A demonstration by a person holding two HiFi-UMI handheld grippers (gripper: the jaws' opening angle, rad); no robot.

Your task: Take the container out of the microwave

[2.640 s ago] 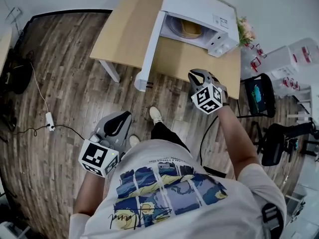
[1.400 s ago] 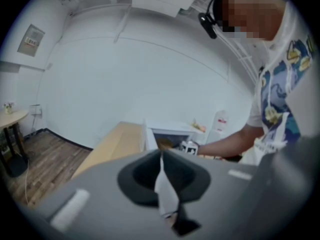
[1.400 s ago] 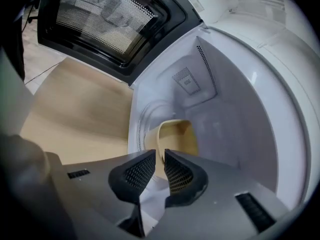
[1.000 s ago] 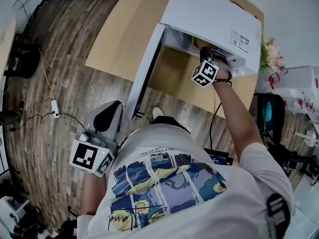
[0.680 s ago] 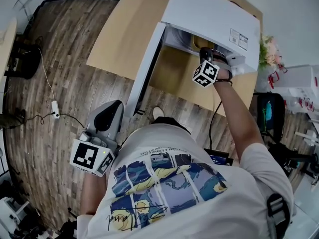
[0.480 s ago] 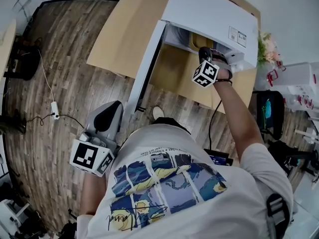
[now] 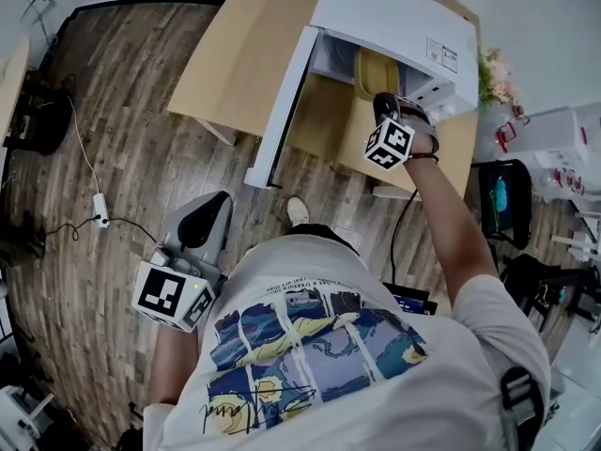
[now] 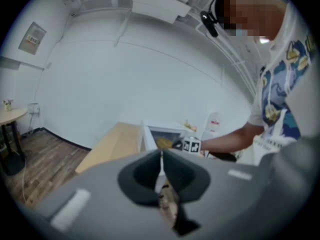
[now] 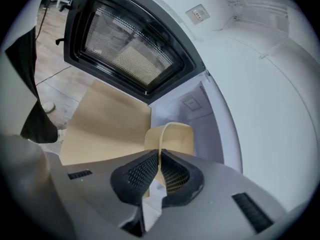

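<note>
The white microwave [image 7: 394,12] stands on a wooden table [image 7: 235,54] with its door [image 7: 282,101] swung open to the left. A pale yellow container [image 7: 374,71] sticks partly out of the cavity mouth. My right gripper [image 7: 383,109] is shut on its near rim; in the right gripper view the jaws pinch the thin yellow wall of the container [image 9: 172,136] at the right gripper [image 9: 160,156]. The open door [image 9: 130,39] fills the upper left there. My left gripper [image 7: 202,225] hangs low over the floor, shut and empty, with the left gripper [image 8: 161,160] facing the distant microwave [image 8: 162,134].
Pink flowers [image 7: 495,75] stand by the microwave's right side. A dark chair [image 7: 502,200] and white boxes [image 7: 563,130] are at the right. A power strip and cable [image 7: 94,209] lie on the wooden floor at the left.
The right gripper went into the microwave, shut on the yellow container and has drawn it back, so more of it shows at the cavity mouth. The left gripper stayed low.
</note>
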